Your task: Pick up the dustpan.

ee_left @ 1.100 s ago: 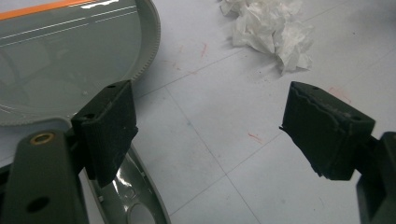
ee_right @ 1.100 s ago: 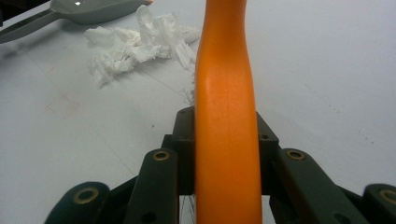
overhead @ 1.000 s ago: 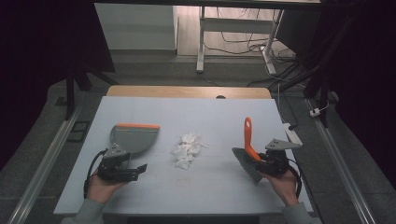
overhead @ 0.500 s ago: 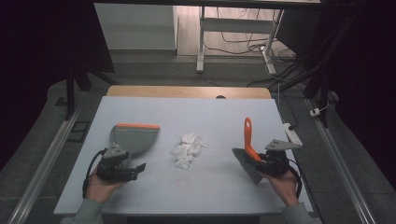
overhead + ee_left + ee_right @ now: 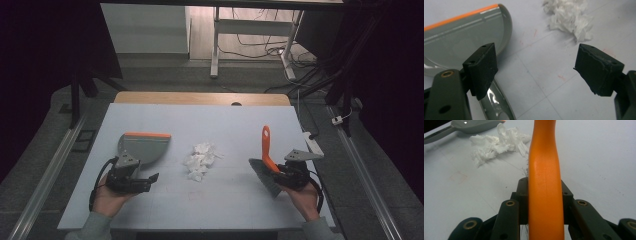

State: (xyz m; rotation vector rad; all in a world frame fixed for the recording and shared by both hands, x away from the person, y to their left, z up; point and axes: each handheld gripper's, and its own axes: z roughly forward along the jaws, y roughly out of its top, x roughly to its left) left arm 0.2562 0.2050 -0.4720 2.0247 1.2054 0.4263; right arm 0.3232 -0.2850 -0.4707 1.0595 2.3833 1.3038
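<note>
— How's the light in the high view?
— The pale tabletop [image 5: 220, 125] is evenly lit; the left and right edges of the frame fall to near black.
— And the gripper views?
— The left one is soft: its jaws blur, and glare streaks the dustpan [image 5: 461, 37]. In the right one, the orange brush handle [image 5: 545, 185] smears at the bottom.

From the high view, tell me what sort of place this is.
Probably a lab or recording workspace, not a home: a plain white table stands on grey flooring, loose cables trail by a bare metal frame behind, and a person holds a gripper in each hand, left gripper and right gripper.
</note>
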